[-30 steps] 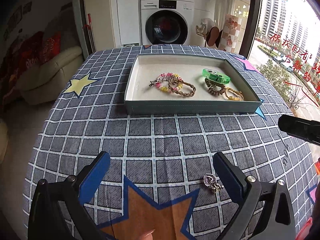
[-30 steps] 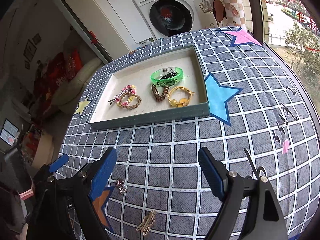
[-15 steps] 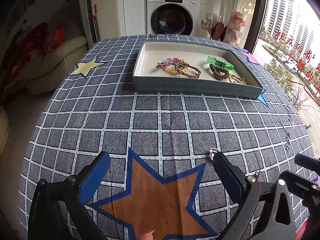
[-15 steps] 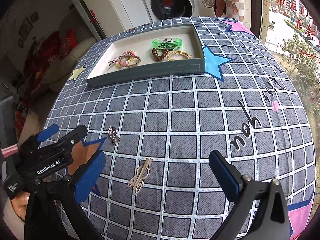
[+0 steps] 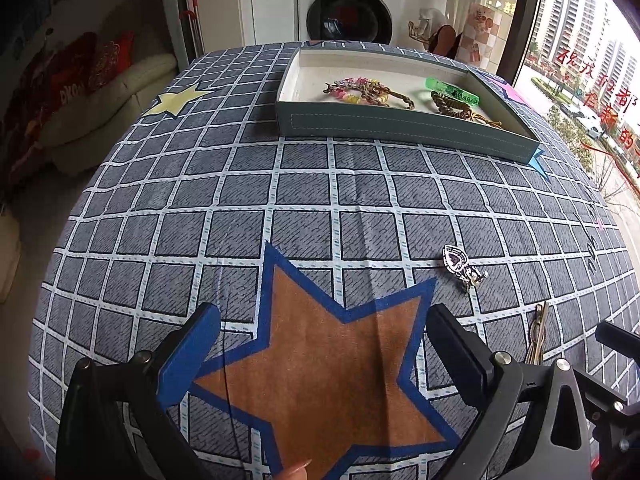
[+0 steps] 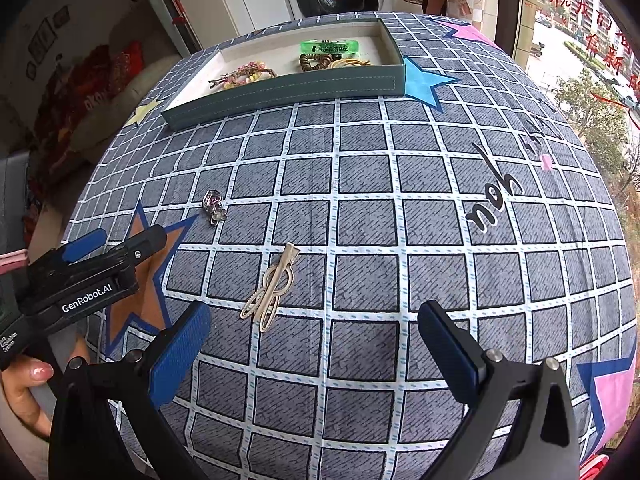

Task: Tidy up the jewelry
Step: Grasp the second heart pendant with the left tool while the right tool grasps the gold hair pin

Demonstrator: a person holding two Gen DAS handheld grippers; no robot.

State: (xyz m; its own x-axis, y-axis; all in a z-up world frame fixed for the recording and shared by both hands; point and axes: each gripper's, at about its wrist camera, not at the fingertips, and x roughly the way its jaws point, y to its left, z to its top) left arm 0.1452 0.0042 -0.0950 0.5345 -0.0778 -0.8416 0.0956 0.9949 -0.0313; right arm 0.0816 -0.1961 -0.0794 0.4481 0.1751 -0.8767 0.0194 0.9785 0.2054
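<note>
A grey-green tray (image 5: pixel 404 126) (image 6: pixel 288 90) at the far side of the table holds several bracelets: a pink-yellow beaded one (image 5: pixel 356 90), a brown braided one (image 5: pixel 452 104), a green band (image 6: pixel 330 46) and a gold one (image 6: pixel 350 63). A silver heart brooch (image 5: pixel 460 264) (image 6: pixel 214 204) and a gold hair clip (image 6: pixel 270 292) (image 5: pixel 536 332) lie loose on the cloth. My left gripper (image 5: pixel 320 348) is open and empty over the brown star. My right gripper (image 6: pixel 314 348) is open and empty, just behind the hair clip. The left gripper also shows in the right wrist view (image 6: pixel 100 256).
The table wears a grey checked cloth (image 6: pixel 400 208) with coloured stars. A washing machine (image 5: pixel 348 4) stands behind the table, a sofa (image 5: pixel 100 112) to the left, a window to the right. The table edge curves away near both grippers.
Both grippers have drawn back from the tray toward the near side of the table. The brooch and hair clip now lie in front of them. Both jaws stay open.
</note>
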